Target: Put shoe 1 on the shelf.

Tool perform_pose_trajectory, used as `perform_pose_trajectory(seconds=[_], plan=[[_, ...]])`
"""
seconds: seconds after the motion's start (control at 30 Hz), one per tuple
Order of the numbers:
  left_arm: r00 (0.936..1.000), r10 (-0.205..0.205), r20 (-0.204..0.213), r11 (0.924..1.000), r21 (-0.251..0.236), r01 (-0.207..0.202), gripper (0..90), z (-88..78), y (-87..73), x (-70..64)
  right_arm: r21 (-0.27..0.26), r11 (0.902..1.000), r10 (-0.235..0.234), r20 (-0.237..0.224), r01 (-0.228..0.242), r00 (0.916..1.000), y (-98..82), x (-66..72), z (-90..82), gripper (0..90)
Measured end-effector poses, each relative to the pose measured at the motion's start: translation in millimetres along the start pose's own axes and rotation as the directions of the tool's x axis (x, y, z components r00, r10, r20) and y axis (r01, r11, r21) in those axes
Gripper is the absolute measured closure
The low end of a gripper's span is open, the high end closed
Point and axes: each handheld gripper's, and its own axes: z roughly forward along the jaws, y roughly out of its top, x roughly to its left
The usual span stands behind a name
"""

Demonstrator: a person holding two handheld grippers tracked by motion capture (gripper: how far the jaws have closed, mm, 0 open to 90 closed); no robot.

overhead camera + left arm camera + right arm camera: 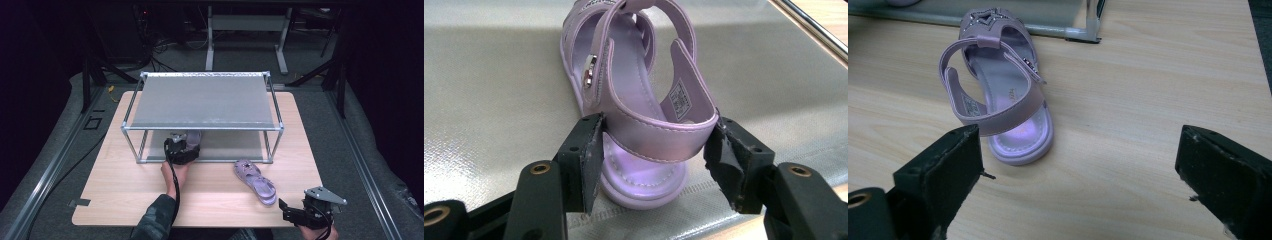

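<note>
Two lilac sandals — one clamped at the heel strap by left gripper on rack's lower shelf; other on table, right gripper wide open, empty.

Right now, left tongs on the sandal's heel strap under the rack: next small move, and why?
Probably open the left tongs and back out. The sandal held at its heel strap already lies flat on the rack's lower shelf, so it looks placed. The second sandal lies on the table in front of the open right tongs, likely next.
</note>
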Motion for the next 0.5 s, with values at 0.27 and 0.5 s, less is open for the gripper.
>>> perform_pose_trajectory(seconds=[0.27, 0.5], plan=[[0.9991, 0.041, 0.011, 0.999, 0.017, -0.041, 36.9, -0.8, 2.0, 0.7, 0.011, 0.9999, -0.005, -0.005, 0.005, 1.0, 0.6, 0.6, -1.0, 4.4], [0.9948, 0.094, 0.038, 0.9953, 0.019, -0.095, 18.9, -10.1, 4.6, 7.1, 0.019, 0.9998, -0.005, -0.011, 0.006, 0.9999, 0.4, -0.7, -1.6, 4.3]])
